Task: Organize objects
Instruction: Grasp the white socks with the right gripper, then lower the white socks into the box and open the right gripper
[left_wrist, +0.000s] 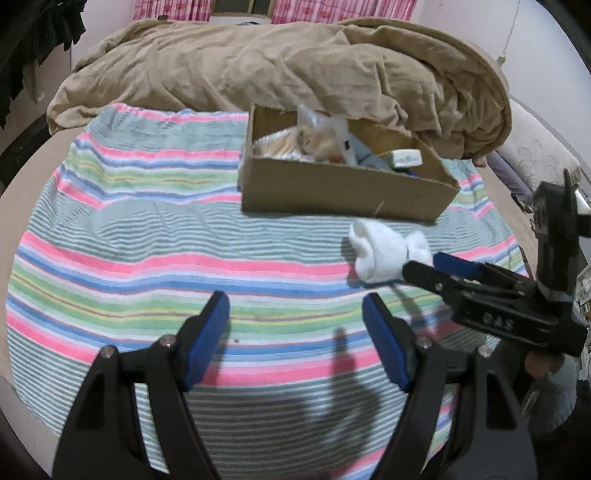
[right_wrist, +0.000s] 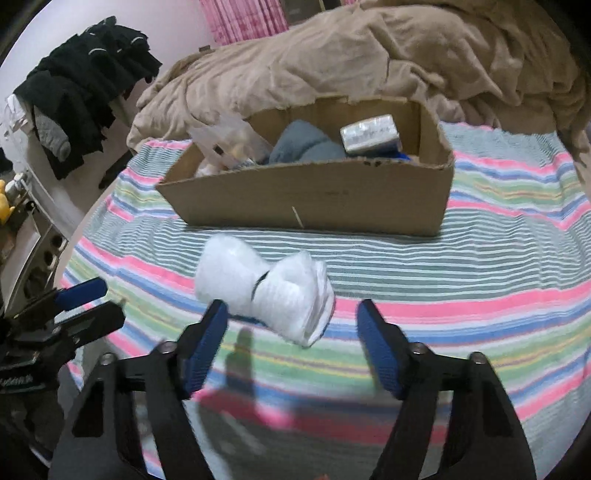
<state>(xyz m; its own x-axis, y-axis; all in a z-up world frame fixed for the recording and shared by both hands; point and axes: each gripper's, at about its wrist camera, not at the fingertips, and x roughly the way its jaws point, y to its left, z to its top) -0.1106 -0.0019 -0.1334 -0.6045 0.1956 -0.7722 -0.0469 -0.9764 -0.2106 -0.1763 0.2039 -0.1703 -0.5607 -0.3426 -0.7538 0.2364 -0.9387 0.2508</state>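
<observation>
A white rolled sock bundle (right_wrist: 266, 295) lies on the striped cloth (right_wrist: 461, 280) in front of a cardboard box (right_wrist: 314, 199). It also shows in the left wrist view (left_wrist: 384, 251). My right gripper (right_wrist: 291, 314) is open, its fingers just short of the bundle and either side of its near end. It shows from the side in the left wrist view (left_wrist: 428, 267). My left gripper (left_wrist: 295, 306) is open and empty over the cloth, to the left of the bundle. The box (left_wrist: 340, 192) holds a plastic bag, blue cloth and a small white packet (right_wrist: 369, 134).
A crumpled tan blanket (left_wrist: 295, 62) is heaped behind the box. Dark clothes (right_wrist: 81, 88) hang at the left by the wall. The bed's edge (left_wrist: 29, 177) curves round the striped cloth. Pink curtains (left_wrist: 332, 9) are at the back.
</observation>
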